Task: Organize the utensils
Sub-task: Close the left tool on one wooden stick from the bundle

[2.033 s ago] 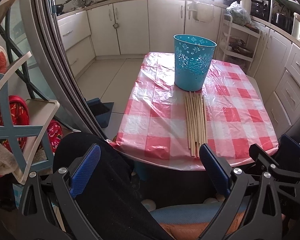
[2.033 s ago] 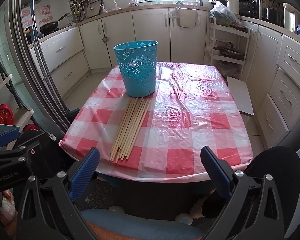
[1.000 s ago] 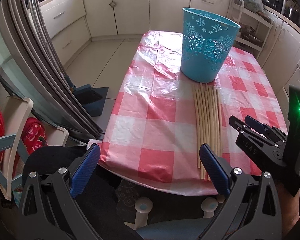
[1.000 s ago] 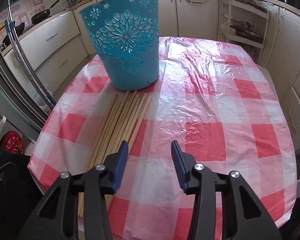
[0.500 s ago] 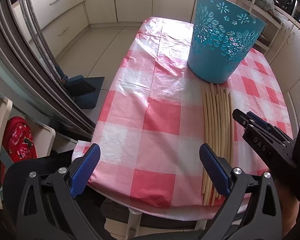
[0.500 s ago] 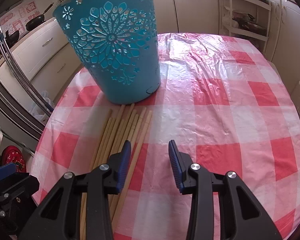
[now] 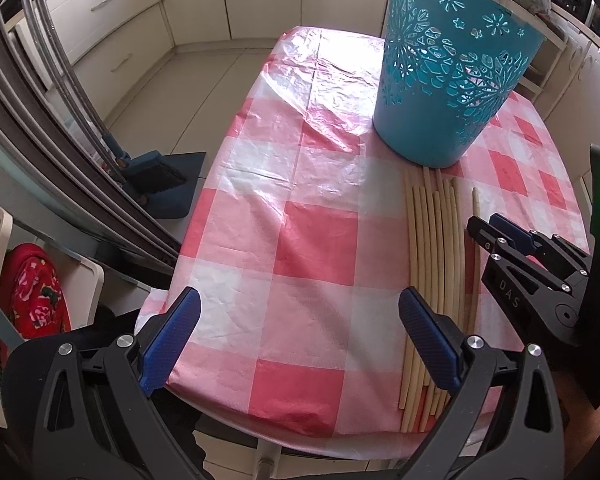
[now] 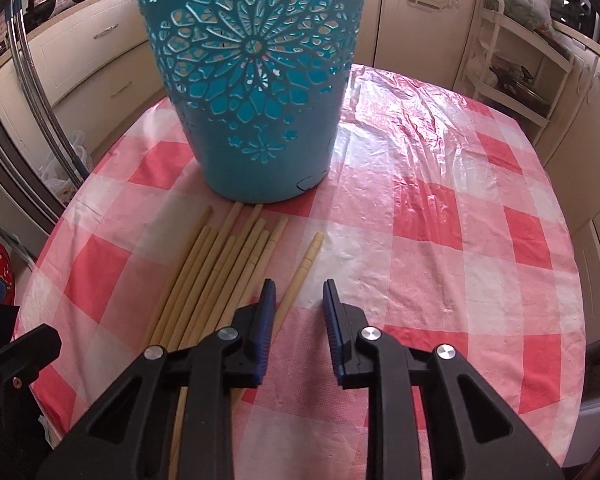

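With our right gripper [image 8: 298,292] jaws narrowed but empty, we risk shoving the stray chopstick [image 8: 300,270] sideways; our left gripper [image 7: 298,334] gapes wide.

teal floral-cutout basket [image 8: 256,80], red-white checked tablecloth [image 8: 440,240], pale wooden chopsticks [image 8: 220,272]

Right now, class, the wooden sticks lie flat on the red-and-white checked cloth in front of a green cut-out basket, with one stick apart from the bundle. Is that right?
Not quite: the basket is turquoise blue, not green, as the right wrist view shows. The rest holds: the wooden sticks lie flat on the checked cloth in front of it, and one stick sits apart from the bundle.
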Demonstrator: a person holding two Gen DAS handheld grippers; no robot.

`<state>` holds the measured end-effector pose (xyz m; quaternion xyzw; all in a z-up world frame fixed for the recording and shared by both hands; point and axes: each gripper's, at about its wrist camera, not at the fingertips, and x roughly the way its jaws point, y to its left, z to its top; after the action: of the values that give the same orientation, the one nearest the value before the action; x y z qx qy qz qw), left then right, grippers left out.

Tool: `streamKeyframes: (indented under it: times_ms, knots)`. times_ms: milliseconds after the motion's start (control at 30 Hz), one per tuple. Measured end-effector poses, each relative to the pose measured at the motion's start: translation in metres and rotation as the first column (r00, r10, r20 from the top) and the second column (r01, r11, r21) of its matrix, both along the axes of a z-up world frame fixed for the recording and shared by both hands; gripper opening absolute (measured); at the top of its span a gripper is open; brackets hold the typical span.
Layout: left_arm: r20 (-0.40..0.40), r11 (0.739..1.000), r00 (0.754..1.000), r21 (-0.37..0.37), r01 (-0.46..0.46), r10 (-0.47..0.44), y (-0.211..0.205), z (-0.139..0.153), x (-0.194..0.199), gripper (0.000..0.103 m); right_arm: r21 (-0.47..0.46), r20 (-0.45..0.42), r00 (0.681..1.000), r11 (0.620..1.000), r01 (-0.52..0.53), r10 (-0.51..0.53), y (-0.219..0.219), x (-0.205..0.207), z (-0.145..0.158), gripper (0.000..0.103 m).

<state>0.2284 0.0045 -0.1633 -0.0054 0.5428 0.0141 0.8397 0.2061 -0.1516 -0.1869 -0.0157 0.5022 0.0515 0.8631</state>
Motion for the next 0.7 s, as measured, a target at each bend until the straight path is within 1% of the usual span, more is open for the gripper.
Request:
streamKeyframes:
  times_ms: [133,467,700]
  knots:
    - [-0.012,1.000,1.000,0.014,0.010,-0.010,-0.006,-0.007,0.009,0.095,-0.004,0.005,1.000,1.000,-0.010,0.010,0.000,-0.002,0.000,0.025]
    - [-0.005,0.998,1.000,0.051,0.026,-0.026,-0.027,-0.018,0.045,0.095,0.017,0.011,0.999,0.999,-0.031,0.031,-0.002,-0.003,0.000,0.025]
    - [-0.021,0.997,1.000,0.070,0.023,-0.021,-0.035,-0.029,0.058,0.095,0.032,0.015,0.999,0.999,-0.041,0.041,-0.005,-0.003,0.000,0.025]
